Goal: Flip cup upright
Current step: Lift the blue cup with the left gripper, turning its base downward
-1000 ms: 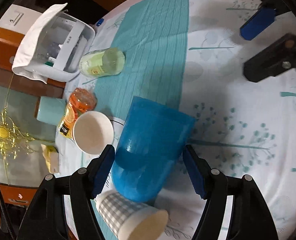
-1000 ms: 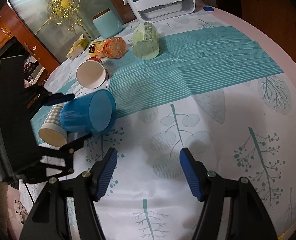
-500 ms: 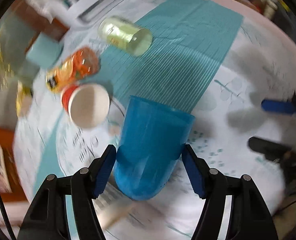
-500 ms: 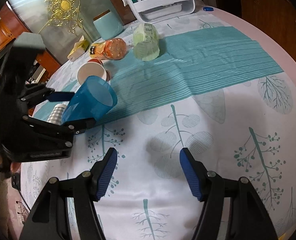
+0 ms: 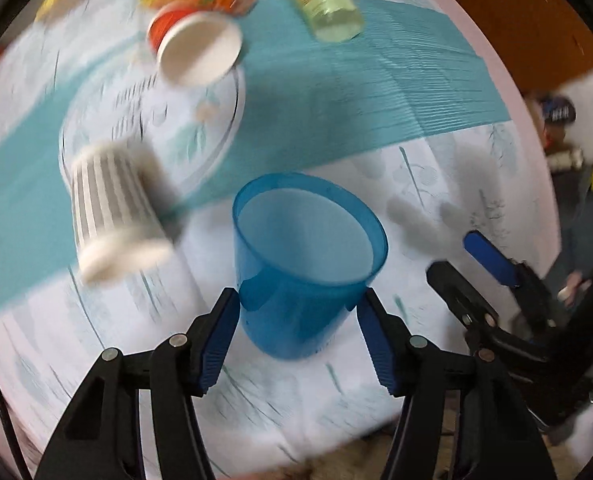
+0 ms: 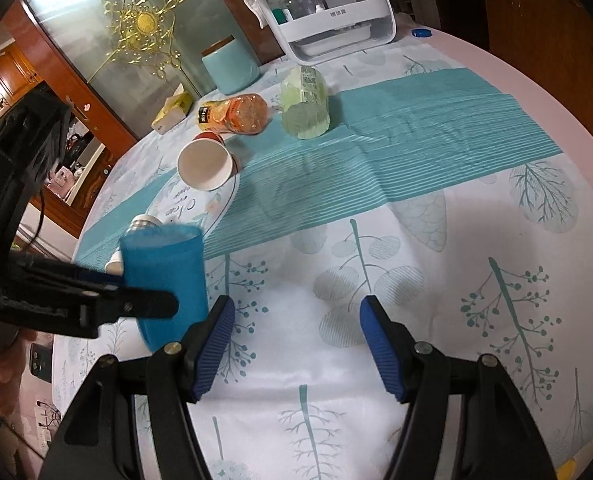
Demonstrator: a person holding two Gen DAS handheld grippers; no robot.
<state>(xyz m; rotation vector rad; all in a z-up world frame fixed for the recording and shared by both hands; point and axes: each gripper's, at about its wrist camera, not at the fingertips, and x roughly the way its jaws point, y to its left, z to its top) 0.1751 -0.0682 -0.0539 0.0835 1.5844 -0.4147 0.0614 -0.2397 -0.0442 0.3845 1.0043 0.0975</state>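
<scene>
Table [image 6: 436, 320]: round top under a white cloth printed with teal trees and leaves; a teal striped band crosses the middle of the right wrist view from lower left to upper right.
Storage box [image 6: 332, 12]: white, with a clear front, at the top centre of the right wrist view, a white cloth draped over its upper left corner.
Left gripper [image 5: 298, 320]: bottom centre of the left wrist view; blue pads pressed against both sides of the blue cup, pinching it. In the right wrist view it enters from the left edge.
Right gripper [image 6: 296, 320]: bottom centre of the right wrist view; jaws spread, nothing but cloth between them. In the left wrist view it sits at the right edge.
Blue cup [image 5: 304, 264]: translucent, centre of the left wrist view, mouth up and tilted slightly away from the camera. Whether its base touches the cloth cannot be told. In the right wrist view it stands at lower left.
Teal canister [image 6: 232, 66]: upper centre-left of the right wrist view, left of the storage box.
Green bottle [image 6: 304, 104]: lying on its side on the teal band.
Orange bottle [image 6: 236, 114]: lying on its side, just left of the green bottle.
Red paper cup [image 6: 206, 164]: on its side, white mouth toward the camera, below the orange bottle.
Checked paper cup [image 5: 116, 212]: blurred, on its side at left of the left wrist view, near the blue cup.
</scene>
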